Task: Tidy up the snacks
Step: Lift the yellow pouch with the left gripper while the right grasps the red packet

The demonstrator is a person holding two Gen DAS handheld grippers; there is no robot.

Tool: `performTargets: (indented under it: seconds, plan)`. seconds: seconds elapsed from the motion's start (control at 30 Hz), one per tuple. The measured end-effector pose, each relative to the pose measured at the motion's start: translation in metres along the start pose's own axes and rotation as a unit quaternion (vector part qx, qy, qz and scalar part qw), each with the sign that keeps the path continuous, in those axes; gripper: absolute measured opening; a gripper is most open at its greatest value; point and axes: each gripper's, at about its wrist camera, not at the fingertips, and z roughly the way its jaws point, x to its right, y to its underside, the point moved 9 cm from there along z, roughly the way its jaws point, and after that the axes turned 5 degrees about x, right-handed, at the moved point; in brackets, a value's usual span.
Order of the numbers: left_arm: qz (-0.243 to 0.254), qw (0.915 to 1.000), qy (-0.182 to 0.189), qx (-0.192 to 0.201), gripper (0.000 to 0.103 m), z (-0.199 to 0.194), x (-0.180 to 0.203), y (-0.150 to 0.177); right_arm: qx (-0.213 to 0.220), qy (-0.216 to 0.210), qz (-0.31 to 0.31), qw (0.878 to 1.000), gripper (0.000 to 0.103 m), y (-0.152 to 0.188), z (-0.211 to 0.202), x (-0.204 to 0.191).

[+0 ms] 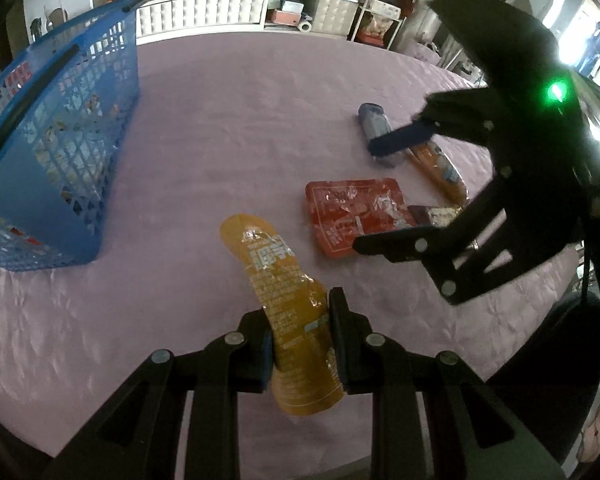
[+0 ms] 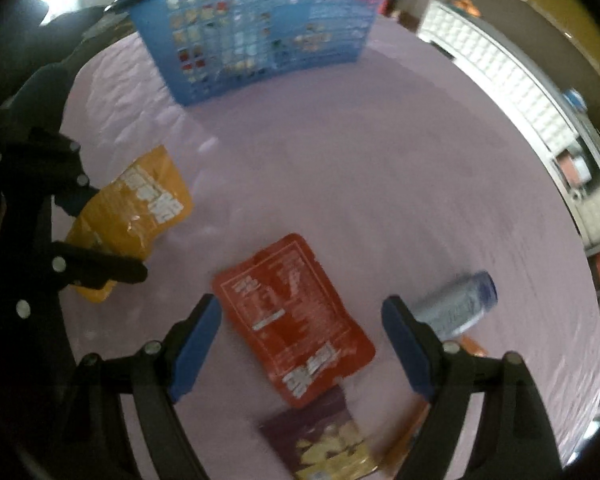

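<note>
My left gripper (image 1: 300,336) is shut on an orange snack pouch (image 1: 284,304) and holds it above the purple tablecloth (image 1: 228,128); the pouch also shows in the right wrist view (image 2: 132,216). My right gripper (image 2: 302,340) is open and empty, above a red snack pouch (image 2: 296,320), which also lies flat in the left wrist view (image 1: 350,210). The right gripper shows at the right of the left wrist view (image 1: 368,196). A blue basket (image 1: 52,136) stands at the left; it is at the far side in the right wrist view (image 2: 260,32).
A blue-grey snack tube (image 2: 456,308), an orange tube (image 1: 436,168) and a purple packet (image 2: 324,440) lie near the red pouch. A white tufted headboard (image 1: 204,12) and shelves (image 1: 384,4) stand beyond the bed.
</note>
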Motion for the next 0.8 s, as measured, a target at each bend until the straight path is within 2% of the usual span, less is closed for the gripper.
performTargets:
  seconds: [0.23, 0.33, 0.53, 0.57, 0.6, 0.67, 0.8]
  plan:
    - [0.002, 1.0000, 0.002, 0.002, 0.021, 0.008, 0.002, 0.000, -0.008, -0.061, -0.043, 0.997, 0.086, -0.003, 0.000, -0.013]
    - [-0.001, 1.0000, -0.001, -0.001, 0.021, 0.013, 0.002, 0.000, -0.023, -0.059, -0.066, 0.996, 0.086, -0.001, 0.007, -0.018]
    - [0.003, 1.0000, -0.005, -0.008, 0.021, 0.020, 0.007, 0.004, -0.029, -0.072, -0.062, 0.995, 0.085, 0.001, 0.021, -0.022]
    - [0.002, 1.0000, -0.005, -0.008, 0.022, 0.021, 0.006, 0.004, -0.032, -0.072, -0.073, 0.994, 0.082, 0.004, 0.024, -0.027]
    - [0.001, 0.9999, -0.006, -0.008, 0.022, 0.022, 0.006, 0.004, -0.030, -0.067, -0.082, 0.994, 0.074, 0.005, 0.026, -0.028]
    - [-0.001, 0.9999, -0.006, -0.008, 0.022, 0.023, 0.006, 0.004, -0.009, -0.071, -0.078, 0.994, 0.064, 0.006, 0.018, -0.029]
    - [0.001, 0.9999, -0.010, -0.008, 0.021, 0.025, 0.007, 0.006, 0.004, -0.078, -0.055, 0.995, 0.053, 0.004, 0.013, -0.028]
